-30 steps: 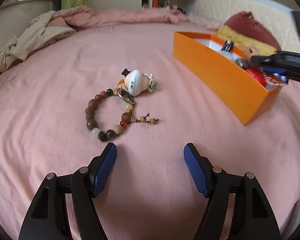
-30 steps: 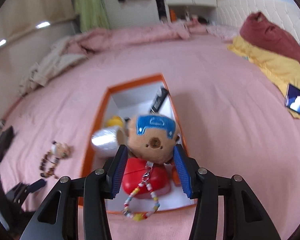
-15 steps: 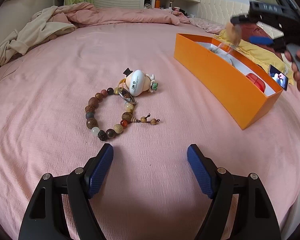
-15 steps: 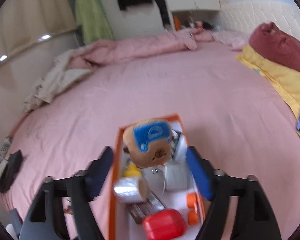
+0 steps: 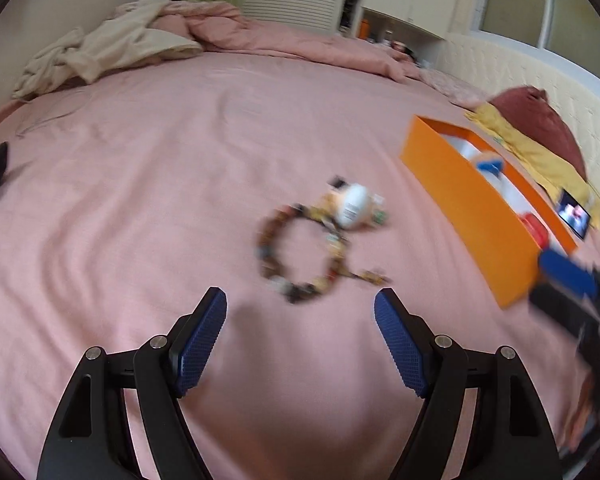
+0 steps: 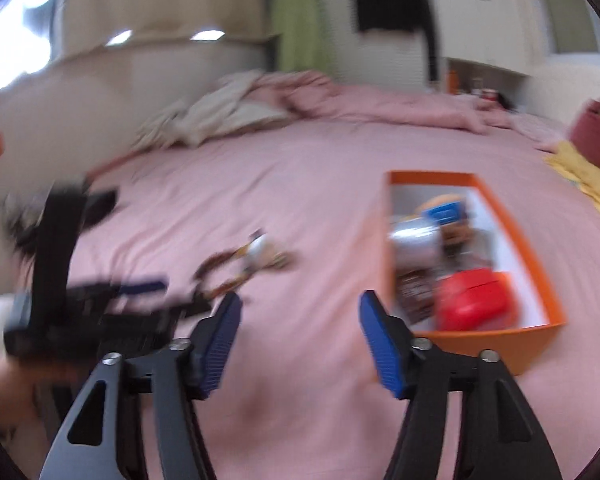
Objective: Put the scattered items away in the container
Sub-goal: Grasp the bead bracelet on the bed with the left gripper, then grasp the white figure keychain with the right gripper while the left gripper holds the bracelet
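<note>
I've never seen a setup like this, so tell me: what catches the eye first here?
A bright orange box sits on a wide pink bed, already holding a red case and other small things. To its left, out on the sheet, lie a bead bracelet and a small white figurine.

Both views are motion-smeared. The bead bracelet (image 5: 300, 256) and white charm (image 5: 354, 206) near the middle of the bed (image 5: 140, 200) are blurred; individual beads cannot be told. Contents of the orange box (image 6: 392, 248) smear together. The right gripper (image 5: 564, 276) is cut off at the left-wrist view's right edge.
</note>
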A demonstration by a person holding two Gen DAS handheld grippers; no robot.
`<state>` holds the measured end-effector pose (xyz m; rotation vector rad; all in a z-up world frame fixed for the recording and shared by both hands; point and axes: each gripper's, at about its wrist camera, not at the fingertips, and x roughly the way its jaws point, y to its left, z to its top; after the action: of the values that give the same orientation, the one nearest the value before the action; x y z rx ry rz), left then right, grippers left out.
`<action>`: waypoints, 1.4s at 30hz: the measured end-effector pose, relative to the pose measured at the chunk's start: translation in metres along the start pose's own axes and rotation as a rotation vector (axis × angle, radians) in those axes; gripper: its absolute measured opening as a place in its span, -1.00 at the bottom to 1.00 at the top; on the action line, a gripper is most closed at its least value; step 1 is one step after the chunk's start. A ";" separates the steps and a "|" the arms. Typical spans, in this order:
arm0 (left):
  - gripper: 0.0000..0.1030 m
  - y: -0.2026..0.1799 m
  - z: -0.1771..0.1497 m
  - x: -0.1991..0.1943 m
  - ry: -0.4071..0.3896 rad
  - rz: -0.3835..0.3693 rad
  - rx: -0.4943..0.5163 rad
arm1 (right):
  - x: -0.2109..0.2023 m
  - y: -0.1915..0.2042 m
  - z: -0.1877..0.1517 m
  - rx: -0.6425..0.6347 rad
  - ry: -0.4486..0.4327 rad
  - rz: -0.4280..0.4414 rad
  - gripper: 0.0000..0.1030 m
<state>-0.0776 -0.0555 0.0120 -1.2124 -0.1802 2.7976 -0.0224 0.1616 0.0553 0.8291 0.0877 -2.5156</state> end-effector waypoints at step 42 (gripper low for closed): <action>-0.67 0.043 -0.016 0.009 0.049 0.125 -0.188 | 0.176 0.009 0.057 0.030 0.363 -0.125 0.29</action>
<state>-0.0734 -0.0957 -0.0113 -1.3752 -0.3844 2.9090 -0.1722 0.0664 0.0017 1.3225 0.2288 -2.4547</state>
